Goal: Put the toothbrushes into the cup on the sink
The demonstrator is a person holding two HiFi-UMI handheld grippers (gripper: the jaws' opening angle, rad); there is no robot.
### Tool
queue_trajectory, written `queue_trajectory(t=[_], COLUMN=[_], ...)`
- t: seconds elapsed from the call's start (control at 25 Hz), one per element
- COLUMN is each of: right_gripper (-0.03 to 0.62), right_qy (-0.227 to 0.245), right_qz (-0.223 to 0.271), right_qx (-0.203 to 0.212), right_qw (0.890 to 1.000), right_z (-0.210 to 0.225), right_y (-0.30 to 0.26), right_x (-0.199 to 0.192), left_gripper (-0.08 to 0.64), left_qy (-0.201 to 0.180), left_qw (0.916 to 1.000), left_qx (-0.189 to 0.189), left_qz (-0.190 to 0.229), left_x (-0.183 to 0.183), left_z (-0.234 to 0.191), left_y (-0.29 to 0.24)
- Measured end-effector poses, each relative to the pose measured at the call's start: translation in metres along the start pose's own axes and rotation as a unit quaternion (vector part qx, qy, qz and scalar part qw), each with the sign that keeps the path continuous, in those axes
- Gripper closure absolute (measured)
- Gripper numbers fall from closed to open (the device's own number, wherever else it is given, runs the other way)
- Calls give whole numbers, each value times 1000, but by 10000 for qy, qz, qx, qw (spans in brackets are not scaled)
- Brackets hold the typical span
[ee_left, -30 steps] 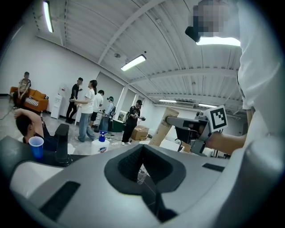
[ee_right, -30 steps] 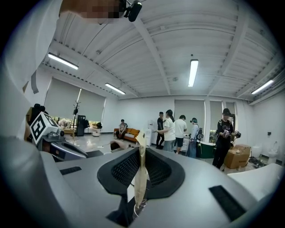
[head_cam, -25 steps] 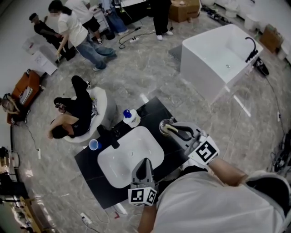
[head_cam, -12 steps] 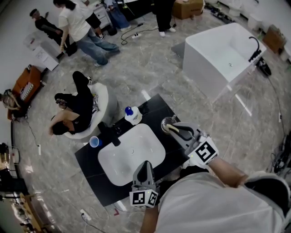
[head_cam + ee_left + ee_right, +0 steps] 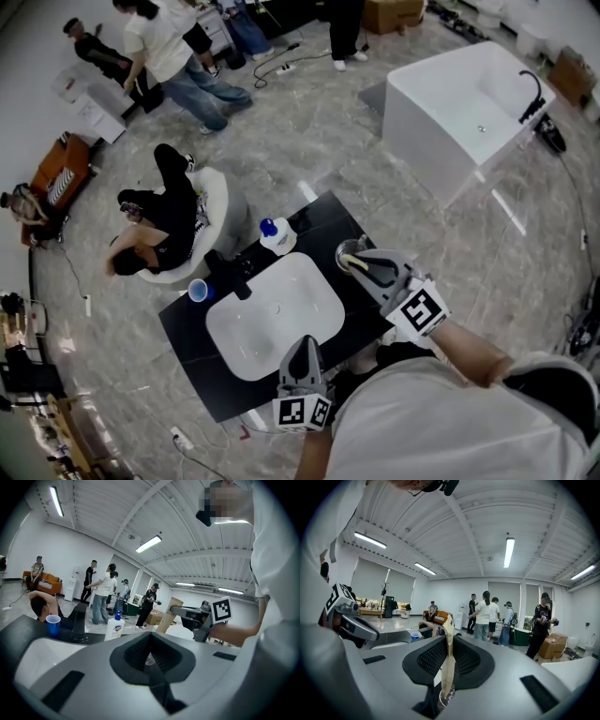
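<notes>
A white sink (image 5: 272,319) is set in a black counter (image 5: 192,342). On the counter's right end stands a round greyish cup (image 5: 341,251). My right gripper (image 5: 355,266) is right above it, shut on a beige wrapped toothbrush (image 5: 352,265). In the right gripper view the toothbrush (image 5: 448,658) stands upright between the jaws of the right gripper (image 5: 449,667). The left gripper view shows that toothbrush (image 5: 165,619) slanting down from the right gripper (image 5: 180,613). My left gripper (image 5: 302,349) hovers over the sink's near edge, shut with nothing in it (image 5: 150,656).
A blue cup (image 5: 197,292) stands at the counter's left end beside a black faucet (image 5: 228,275). A soap pump bottle (image 5: 277,236) is behind the sink. A person sits on a white seat (image 5: 159,230) just past the counter; a white bathtub (image 5: 459,112) is far right.
The whole view has drifted slightly. Both grippers keep their places relative to the sink, and the right one still holds the toothbrush at the cup.
</notes>
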State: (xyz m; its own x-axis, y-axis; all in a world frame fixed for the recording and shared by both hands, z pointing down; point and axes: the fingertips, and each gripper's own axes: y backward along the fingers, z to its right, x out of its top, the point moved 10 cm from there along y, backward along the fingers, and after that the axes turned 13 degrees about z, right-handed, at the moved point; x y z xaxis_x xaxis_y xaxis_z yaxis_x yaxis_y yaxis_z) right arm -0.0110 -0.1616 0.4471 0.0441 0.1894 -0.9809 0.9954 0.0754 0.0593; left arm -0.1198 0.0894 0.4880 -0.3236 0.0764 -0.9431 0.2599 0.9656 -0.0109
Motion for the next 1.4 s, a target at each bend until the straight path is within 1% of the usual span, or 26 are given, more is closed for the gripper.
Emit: queue_trajectory(t=[0.32,0.6,1.08,1.4], right_gripper=[531,531,531,531], right_qy=[19,70,205,357], right_qz=[-52,-112,-273,-374], right_qx=[55,69,24,121], right_qw=[10000,9999,9994,9986], right_z=[0,1,4,4], right_y=[0,-3,-1,-4], right_x=[-8,-19,-31,-39], left_gripper=[557,557,557,557], left_qy=[24,127,159,149], left_qw=[9999,9998,9998,9995], left_qx=[91,175,123,273], left_qz=[83,-57,-40,-47], left_x=[1,-9,-13,-16], left_z=[3,4,3,4], left_y=[-3,1,-3,7])
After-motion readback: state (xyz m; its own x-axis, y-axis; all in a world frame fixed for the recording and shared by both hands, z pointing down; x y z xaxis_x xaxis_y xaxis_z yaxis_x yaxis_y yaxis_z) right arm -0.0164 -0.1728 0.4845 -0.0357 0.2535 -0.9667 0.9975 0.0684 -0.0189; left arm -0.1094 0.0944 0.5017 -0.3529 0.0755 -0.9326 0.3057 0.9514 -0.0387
